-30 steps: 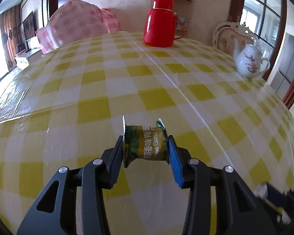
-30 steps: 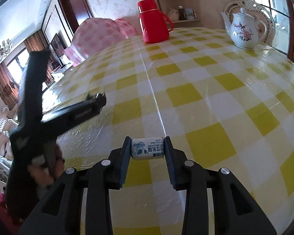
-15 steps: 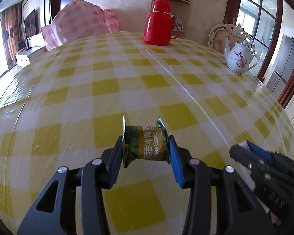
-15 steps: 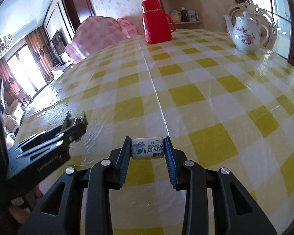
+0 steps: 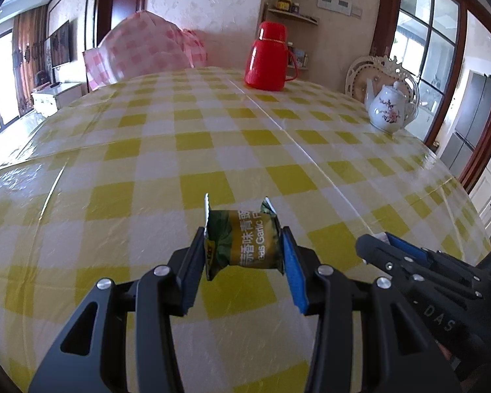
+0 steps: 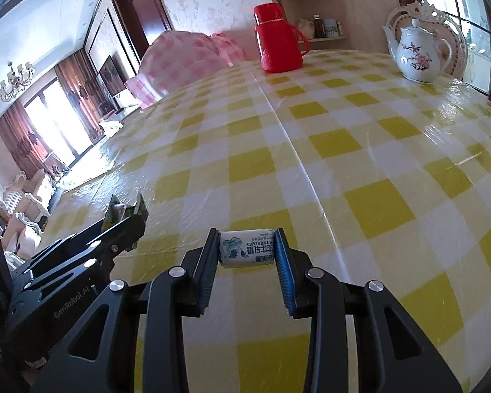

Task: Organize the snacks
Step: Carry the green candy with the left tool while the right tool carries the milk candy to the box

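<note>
My left gripper (image 5: 244,239) is shut on a green and yellow snack packet (image 5: 242,240), held above the yellow checked tablecloth (image 5: 212,137). My right gripper (image 6: 247,250) is shut on a small white milk candy (image 6: 247,251) with blue print. In the left wrist view the right gripper (image 5: 386,245) shows at the lower right, side by side with the left. In the right wrist view the left gripper (image 6: 127,217) shows at the lower left, with the packet's edge (image 6: 116,209) sticking out of it.
A red thermos jug (image 5: 269,57) stands at the far side of the table. A white floral teapot (image 5: 388,109) sits at the far right near a white ornate chair back (image 5: 360,75). A pink checked cover (image 5: 140,49) lies beyond the far left edge.
Both grippers have drawn back from the jug and teapot, still holding their snacks. The right gripper has come into the left wrist view at the lower right.
</note>
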A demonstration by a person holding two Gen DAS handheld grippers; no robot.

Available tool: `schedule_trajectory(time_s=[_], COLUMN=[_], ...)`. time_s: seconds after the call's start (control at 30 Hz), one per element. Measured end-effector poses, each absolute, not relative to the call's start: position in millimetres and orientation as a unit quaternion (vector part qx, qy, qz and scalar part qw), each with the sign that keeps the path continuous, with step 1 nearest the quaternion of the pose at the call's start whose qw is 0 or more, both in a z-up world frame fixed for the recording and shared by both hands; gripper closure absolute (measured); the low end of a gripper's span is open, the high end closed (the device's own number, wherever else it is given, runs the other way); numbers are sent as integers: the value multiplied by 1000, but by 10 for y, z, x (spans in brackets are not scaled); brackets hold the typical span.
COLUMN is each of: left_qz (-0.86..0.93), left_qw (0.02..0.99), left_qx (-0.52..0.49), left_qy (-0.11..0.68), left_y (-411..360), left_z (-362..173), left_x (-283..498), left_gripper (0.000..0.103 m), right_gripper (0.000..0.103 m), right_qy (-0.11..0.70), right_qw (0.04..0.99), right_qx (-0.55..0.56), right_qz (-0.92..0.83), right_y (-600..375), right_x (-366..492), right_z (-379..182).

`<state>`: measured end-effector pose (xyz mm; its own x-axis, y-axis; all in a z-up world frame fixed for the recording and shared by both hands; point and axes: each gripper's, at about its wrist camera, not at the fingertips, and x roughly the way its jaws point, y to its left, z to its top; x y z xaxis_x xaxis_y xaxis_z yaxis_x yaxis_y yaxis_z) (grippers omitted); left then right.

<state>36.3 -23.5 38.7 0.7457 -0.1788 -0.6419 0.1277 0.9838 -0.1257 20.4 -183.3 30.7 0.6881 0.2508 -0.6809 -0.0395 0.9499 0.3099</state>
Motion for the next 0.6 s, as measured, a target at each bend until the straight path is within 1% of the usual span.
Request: schedule_trajectory(time_s=[0.23, 0.37, 0.6], left_qz=[-67, -61, -37], left_qw=[938, 941, 944], left_qx=[-59, -74, -68], left_qy=[336, 323, 322], left_y=[-53, 83, 376], left_z=[419, 464, 486], left_x=[81, -204, -681], left_gripper=[58, 58, 58], right_gripper=[69, 69, 69], right_qy=[375, 370, 362], right_qw=[912, 911, 909], right_qx=[147, 153, 155], right_qz=[82, 95, 137], right_y=[-1805, -1733, -1402], right_x=[-109, -276, -672], right_z=[364, 406, 474])
